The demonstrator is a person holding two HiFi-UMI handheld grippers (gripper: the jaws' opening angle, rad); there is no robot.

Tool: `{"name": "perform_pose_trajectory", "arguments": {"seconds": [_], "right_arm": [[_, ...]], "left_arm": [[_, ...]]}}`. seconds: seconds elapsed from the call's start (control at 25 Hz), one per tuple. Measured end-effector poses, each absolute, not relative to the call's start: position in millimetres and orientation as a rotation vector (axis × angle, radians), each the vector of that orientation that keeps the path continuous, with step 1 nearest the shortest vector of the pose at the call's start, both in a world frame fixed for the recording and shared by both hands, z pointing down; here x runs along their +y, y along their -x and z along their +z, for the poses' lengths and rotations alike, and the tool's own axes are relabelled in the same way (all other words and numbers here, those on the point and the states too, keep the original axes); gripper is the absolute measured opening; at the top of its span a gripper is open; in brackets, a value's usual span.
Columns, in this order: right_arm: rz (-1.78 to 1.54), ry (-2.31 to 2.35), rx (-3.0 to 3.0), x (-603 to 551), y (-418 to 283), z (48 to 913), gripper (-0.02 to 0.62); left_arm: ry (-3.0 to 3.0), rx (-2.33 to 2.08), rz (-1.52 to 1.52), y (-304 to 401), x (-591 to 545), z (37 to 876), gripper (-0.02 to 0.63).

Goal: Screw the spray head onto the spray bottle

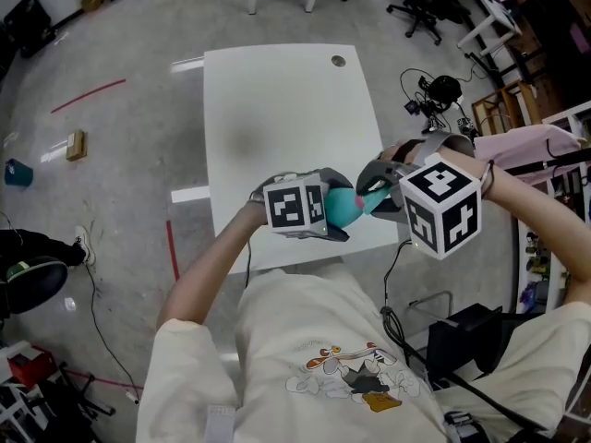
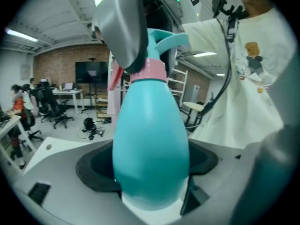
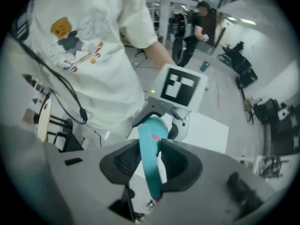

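Teal spray bottle [image 1: 343, 208] up in the air over the near edge of the white table [image 1: 277, 109], close in front of the chest, not resting on anything. Clamped round its fat body by the left gripper [image 1: 323, 212], jaws spread wide and pressed on both flanks. Spray head [image 2: 164, 39] on top of the neck, w/ a pink collar [image 2: 147, 71] at the join. Pinched by the right gripper [image 1: 377, 192], jaws about half closed on the thin teal part.

Left forearm coming in from lower left, gripper tilted somewhat down. Right forearm coming in from the right, wrist bent, gripper aimed steeply down onto the head.

Head view: only a small teal patch between the two marker cubes [image 1: 295, 206] [image 1: 443, 206]; join covered by the gripper bodies. Left gripper view: whole bottle flank, collar, and a grey jaw of the right gripper against the head. Right gripper view: teal strip of the head between the dark pads, bottle's rounded shoulder behind it, left cube beyond, cream shirt [image 3: 89, 46] at left.

Bottle base cut off by the left gripper's body. Threads not visible. Cannot tell if the collar sits fully down. Nozzle end hard to make out.
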State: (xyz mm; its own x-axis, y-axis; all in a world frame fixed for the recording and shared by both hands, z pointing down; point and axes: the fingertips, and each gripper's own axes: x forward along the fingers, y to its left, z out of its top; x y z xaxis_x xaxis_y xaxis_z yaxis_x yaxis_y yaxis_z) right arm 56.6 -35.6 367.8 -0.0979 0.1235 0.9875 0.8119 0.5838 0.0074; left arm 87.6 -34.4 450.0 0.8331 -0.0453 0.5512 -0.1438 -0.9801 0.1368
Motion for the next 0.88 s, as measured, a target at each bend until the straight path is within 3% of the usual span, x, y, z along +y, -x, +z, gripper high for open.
{"name": "perform_pose_trajectory", "arguments": {"seconds": [0.56, 0.64, 0.76, 0.88], "right_arm": [[0.303, 0.118, -1.811, -90, -30, 375, 0.129], [0.301, 0.100, -1.816, -92, -30, 378, 0.130], [0.134, 0.151, -1.826, -101, -33, 375, 0.206], [0.056, 0.208, -1.846, -112, -35, 365, 0.222]], "left_arm": [[-2.510, -1.427, 1.134, -31, -116, 457, 0.413], [-2.518, -1.428, 1.115, -32, -117, 458, 0.413], [-2.571, -1.346, 1.076, -37, -117, 466, 0.413], [-2.583, -1.264, 1.058, -28, -121, 483, 0.413]]}}
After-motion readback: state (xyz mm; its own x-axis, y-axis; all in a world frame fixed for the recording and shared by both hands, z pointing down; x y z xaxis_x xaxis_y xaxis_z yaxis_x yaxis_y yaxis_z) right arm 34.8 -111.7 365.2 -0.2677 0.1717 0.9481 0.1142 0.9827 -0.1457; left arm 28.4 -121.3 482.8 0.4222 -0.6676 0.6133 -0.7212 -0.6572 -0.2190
